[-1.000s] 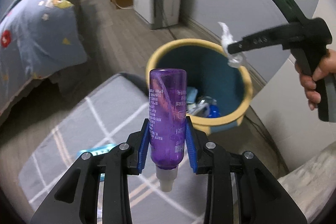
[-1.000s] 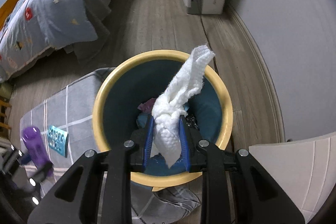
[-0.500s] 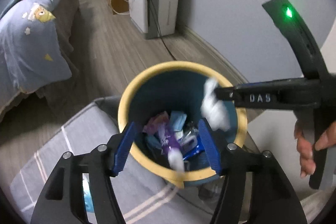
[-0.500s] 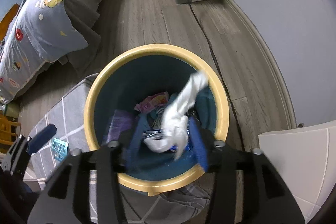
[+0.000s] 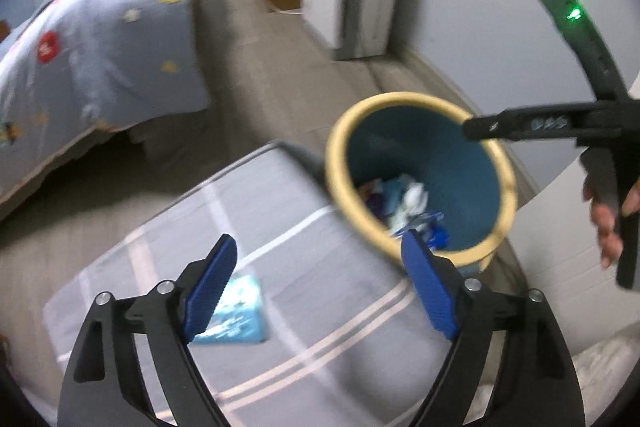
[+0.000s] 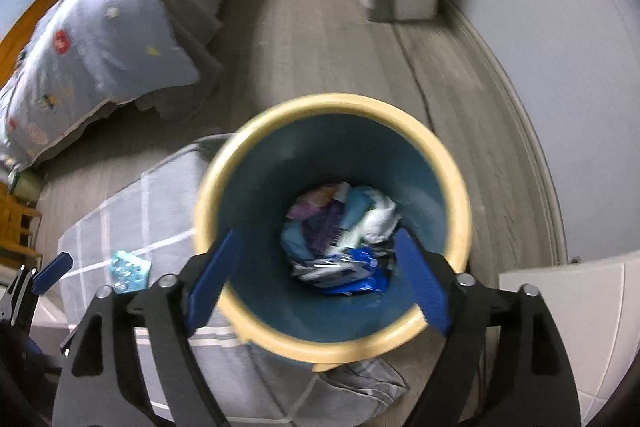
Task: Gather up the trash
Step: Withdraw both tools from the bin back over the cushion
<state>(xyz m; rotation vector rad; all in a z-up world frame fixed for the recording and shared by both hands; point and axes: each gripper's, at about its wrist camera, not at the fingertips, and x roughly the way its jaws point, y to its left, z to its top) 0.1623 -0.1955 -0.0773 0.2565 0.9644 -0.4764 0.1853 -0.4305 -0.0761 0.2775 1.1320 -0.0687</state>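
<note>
Left wrist view: my left gripper [image 5: 316,291] has just been opening, blue pads now spread wide with nothing between them. It hangs over the grey rug with white stripes [image 5: 304,311]. A light-blue flat packet [image 5: 236,315] lies on the rug just behind the left pad. The round bin with yellow rim and teal inside [image 5: 440,163] sits at the rug's far right edge, with mixed trash at the bottom, including a white crumpled tissue [image 5: 414,197]. The right gripper's black finger [image 5: 520,127] reaches over the bin rim from the right; the person's hand [image 5: 608,223] is on its handle. Frame is motion-blurred.

Right wrist view: my right gripper [image 6: 316,285] has also just been opening, jaws wide apart and empty, directly above the bin [image 6: 332,351]. The tissue [image 6: 380,221] lies inside, beside a purple plastic bottle [image 6: 324,227] and a blue wrapper [image 6: 352,281]. The packet [image 6: 130,271] is on the rug [image 6: 152,203], left of the bin.
</note>
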